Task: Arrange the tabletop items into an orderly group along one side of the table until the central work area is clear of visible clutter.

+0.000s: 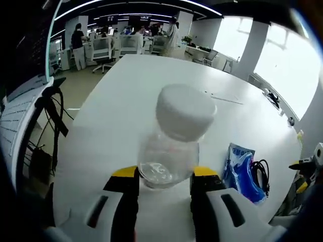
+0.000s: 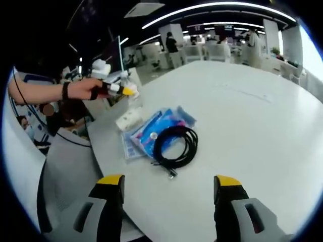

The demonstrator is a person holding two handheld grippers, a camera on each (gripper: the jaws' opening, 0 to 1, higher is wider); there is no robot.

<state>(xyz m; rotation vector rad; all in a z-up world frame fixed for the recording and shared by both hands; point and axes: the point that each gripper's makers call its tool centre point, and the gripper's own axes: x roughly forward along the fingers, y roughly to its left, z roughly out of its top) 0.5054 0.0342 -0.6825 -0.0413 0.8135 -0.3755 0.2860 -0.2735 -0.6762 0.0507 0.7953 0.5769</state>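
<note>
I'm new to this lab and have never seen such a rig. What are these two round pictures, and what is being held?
A person holds a two-jaw gripper in each hand, and each carries a fisheye camera looking along its own jaws. In the left gripper view, the left gripper clamps a clear jar with a white lid above the white table. In the right gripper view, the right gripper is open and holds nothing. Ahead of it lie a coiled black cable on a blue packet, near the table edge.
</note>
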